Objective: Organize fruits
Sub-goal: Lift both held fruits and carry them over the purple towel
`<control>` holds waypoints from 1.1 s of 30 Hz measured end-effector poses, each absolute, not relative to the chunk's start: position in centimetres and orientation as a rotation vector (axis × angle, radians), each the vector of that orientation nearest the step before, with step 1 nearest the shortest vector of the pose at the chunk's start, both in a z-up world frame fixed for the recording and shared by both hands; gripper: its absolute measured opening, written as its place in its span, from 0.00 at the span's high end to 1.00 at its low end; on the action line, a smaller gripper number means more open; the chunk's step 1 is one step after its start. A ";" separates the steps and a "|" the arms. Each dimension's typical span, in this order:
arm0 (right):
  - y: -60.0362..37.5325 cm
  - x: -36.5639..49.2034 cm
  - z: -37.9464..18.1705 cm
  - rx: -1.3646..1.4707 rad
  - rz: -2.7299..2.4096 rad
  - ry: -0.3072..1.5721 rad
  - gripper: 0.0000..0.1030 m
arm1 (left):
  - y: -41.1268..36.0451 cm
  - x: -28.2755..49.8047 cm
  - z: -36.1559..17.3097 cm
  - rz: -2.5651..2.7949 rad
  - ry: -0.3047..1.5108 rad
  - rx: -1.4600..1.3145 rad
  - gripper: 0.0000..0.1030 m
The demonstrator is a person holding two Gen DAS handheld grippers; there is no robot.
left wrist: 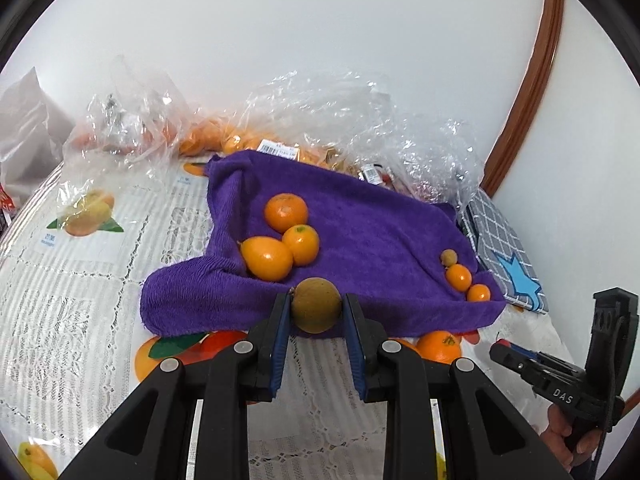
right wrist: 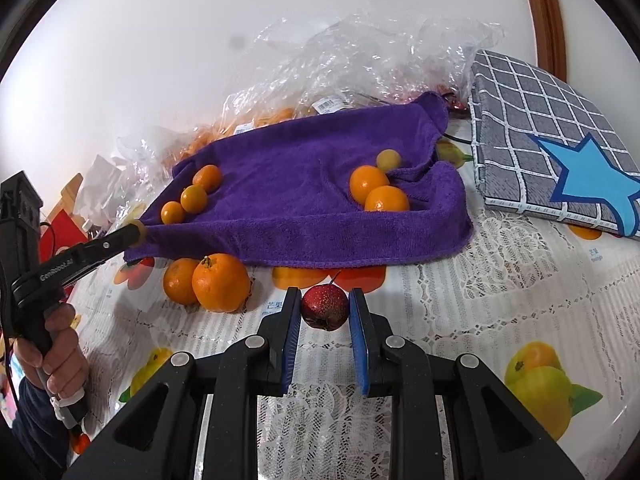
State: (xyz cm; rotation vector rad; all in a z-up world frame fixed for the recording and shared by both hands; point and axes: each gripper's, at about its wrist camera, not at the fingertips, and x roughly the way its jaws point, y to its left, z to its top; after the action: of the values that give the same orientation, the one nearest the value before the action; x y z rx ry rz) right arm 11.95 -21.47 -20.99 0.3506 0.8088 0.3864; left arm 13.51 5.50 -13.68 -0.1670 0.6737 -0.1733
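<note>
- White wall rises behind my counter (right wrist: 460, 288), which wears a lace cloth printed with fruit.
- Crinkled clear bags (left wrist: 132, 120) of orange fruit lie along the back left.
- My left gripper (left wrist: 316, 308) has its fingers pinching a brownish-green round fruit (left wrist: 316, 305) at the near edge of the purple towel (left wrist: 372, 220).
- On that towel, three oranges (left wrist: 286, 212) cluster at the left and three small fruits (left wrist: 459, 277) line up at the right.
- Two bigger oranges (right wrist: 220, 282) sit on the counter, just in front of the towel.
- My right gripper (right wrist: 325, 307) has its fingers pinching a small red fruit (right wrist: 325, 307) over the counter, near the towel's front edge.
- A grey checked cushion (right wrist: 540, 132) with a blue star lies far right.
</note>
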 end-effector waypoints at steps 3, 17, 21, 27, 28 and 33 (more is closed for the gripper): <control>-21.6 11.9 -21.0 0.355 0.371 0.819 0.77 | 5.4 13.2 -13.4 -0.182 0.659 -0.171 0.76; -21.6 11.6 -16.3 0.330 0.357 0.695 0.77 | 7.4 12.0 -11.0 -0.133 0.538 -0.211 0.76; -21.2 12.3 -15.2 0.323 0.344 0.681 0.77 | 8.4 12.0 -10.7 -0.107 0.523 -0.232 0.76; -20.5 13.6 -14.1 0.330 0.357 0.653 0.77 | 10.0 12.0 -10.4 -0.068 0.509 -0.271 0.76; -20.4 13.8 -14.0 0.330 0.358 0.649 0.77 | 10.1 12.0 -10.4 -0.062 0.506 -0.273 0.76; -19.5 15.0 -13.3 0.331 0.376 0.639 0.77 | 10.8 12.2 -10.4 -0.040 0.505 -0.284 0.76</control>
State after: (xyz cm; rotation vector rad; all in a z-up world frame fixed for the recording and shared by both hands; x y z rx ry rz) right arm 14.99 -19.51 -13.34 0.3307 0.6389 0.3761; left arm 12.23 10.84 -10.40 -0.2840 0.5047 -0.0399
